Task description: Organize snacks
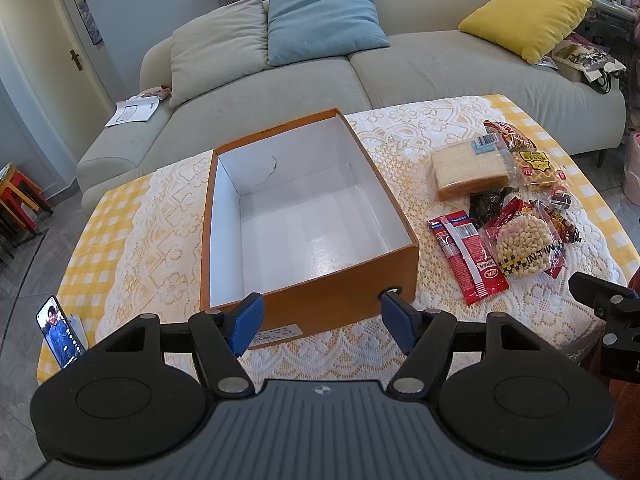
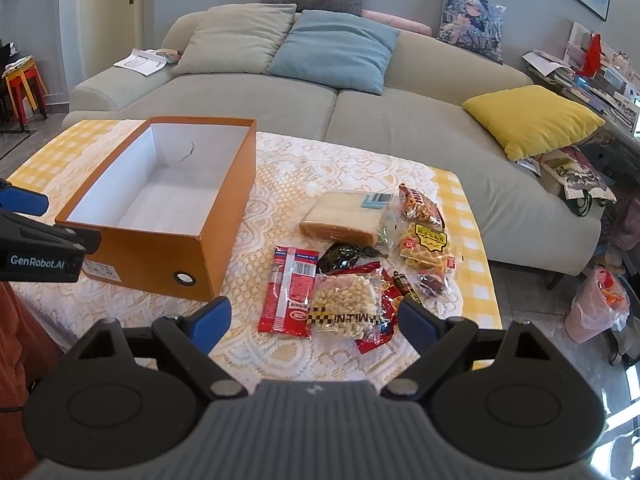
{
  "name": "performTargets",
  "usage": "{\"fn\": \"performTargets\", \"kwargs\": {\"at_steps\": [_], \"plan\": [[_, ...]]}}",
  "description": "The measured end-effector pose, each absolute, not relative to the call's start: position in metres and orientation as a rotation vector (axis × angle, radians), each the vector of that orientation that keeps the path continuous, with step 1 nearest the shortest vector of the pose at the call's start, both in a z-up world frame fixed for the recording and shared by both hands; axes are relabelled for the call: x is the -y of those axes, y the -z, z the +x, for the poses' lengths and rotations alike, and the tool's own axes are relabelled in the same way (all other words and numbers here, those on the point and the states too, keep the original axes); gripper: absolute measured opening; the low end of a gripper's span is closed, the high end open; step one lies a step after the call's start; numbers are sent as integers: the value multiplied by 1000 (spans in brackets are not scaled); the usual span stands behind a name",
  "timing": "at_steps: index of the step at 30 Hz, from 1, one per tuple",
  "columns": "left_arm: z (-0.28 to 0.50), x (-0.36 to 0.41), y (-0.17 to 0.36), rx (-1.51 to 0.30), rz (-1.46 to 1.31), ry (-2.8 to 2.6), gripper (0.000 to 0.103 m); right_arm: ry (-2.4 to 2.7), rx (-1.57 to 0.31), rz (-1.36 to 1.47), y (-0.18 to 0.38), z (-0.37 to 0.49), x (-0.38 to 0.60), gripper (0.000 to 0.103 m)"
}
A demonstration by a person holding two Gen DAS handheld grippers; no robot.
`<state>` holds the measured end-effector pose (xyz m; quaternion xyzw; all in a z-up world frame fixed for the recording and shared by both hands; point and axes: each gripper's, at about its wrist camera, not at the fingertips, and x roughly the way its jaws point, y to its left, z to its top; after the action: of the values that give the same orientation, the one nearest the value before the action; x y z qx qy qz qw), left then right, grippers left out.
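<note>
An orange box (image 1: 344,288) with a white, empty inside stands on the table; it also shows in the right wrist view (image 2: 160,254). Right of it lies a heap of snacks: a red packet (image 1: 468,256) (image 2: 290,292), a clear bag of peanuts (image 1: 524,246) (image 2: 346,306), wrapped bread (image 1: 466,168) (image 2: 348,216), a waffle pack (image 2: 426,244) and smaller packets. My left gripper (image 1: 322,322) is open and empty before the box's near wall. My right gripper (image 2: 314,322) is open and empty just short of the peanuts.
The table has a yellow check cloth under white lace (image 1: 160,232). A grey sofa (image 1: 440,68) with cushions stands behind it. A phone on a stand (image 1: 60,332) sits at the table's near left corner. Red stools (image 1: 20,196) stand far left.
</note>
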<state>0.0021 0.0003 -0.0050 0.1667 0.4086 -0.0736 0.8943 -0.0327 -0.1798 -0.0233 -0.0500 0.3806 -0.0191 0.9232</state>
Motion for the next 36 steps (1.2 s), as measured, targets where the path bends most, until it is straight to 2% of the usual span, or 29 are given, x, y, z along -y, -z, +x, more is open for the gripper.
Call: {"fn": "performTargets", "kwargs": {"at_steps": [36], "plan": [[3,3,4,-854,335,170,80,34,-779,-112,22,-30,178,88]]}}
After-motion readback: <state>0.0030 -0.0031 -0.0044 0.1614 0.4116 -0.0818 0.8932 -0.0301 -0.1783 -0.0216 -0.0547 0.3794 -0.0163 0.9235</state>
